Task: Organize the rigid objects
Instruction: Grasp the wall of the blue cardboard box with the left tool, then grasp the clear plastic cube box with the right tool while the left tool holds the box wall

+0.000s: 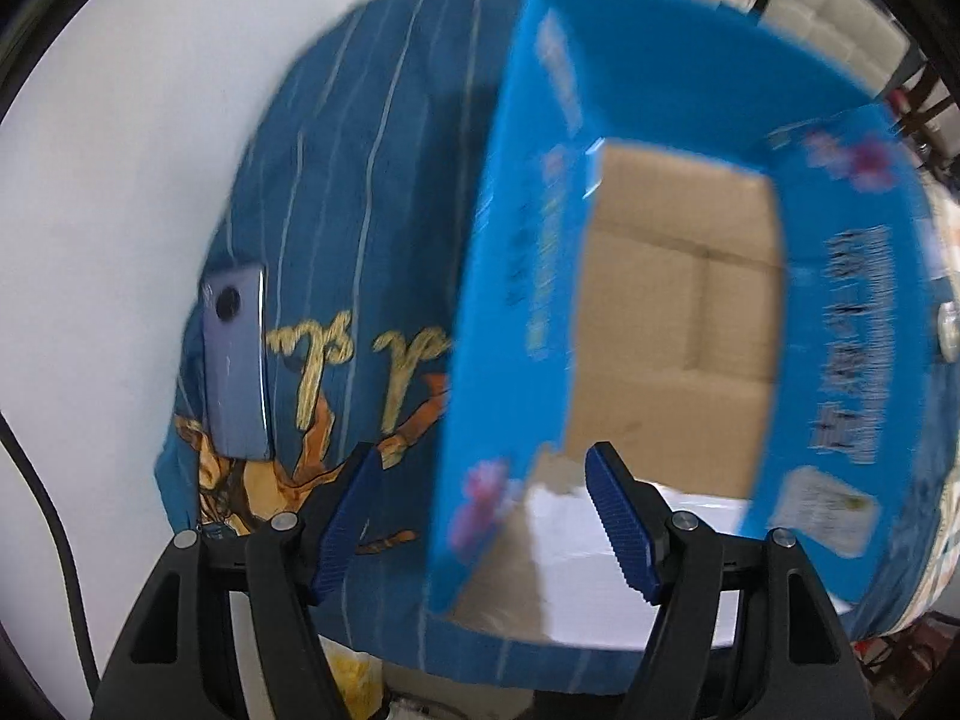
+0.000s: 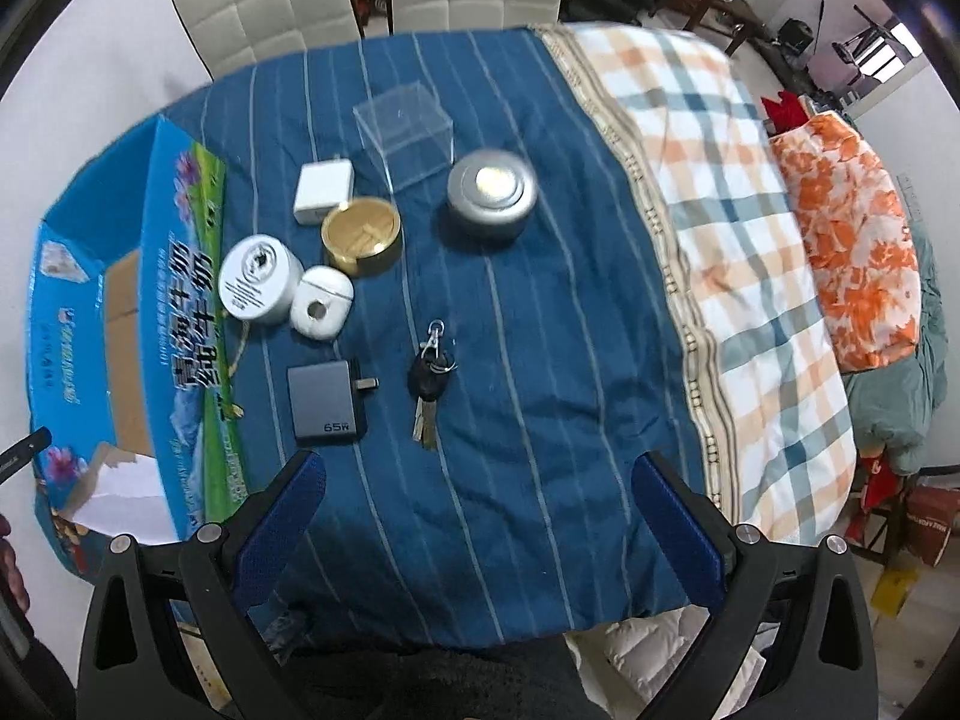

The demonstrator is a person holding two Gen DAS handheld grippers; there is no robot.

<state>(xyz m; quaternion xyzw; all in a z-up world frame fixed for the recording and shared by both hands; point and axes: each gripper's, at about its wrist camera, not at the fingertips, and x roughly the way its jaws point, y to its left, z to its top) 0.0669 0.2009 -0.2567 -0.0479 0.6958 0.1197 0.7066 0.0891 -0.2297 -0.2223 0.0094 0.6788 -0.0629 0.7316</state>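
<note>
A blue printed cardboard box (image 1: 660,90) stands open-topped, its brown floor showing, and fills the left wrist view. My left gripper (image 1: 483,450) points down over it, open, with the box's left wall running between the blue pads untouched. A grey phone (image 1: 234,366) lies on the cloth left of the box. In the right wrist view my right gripper (image 2: 480,516) hangs open and empty above the blue striped cloth (image 2: 540,360). Beyond it lie a bunch of keys (image 2: 429,378), a grey charger (image 2: 327,399), a white earbud case (image 2: 321,303) and a white round tin (image 2: 258,279).
Farther back sit a gold round tin (image 2: 360,234), a white charger (image 2: 324,186), a clear plastic box (image 2: 405,132) and a silver round tin (image 2: 492,192). The blue box (image 2: 186,276) stands at the left. A checked blanket (image 2: 750,240) covers the right side; chairs (image 2: 270,6) stand behind.
</note>
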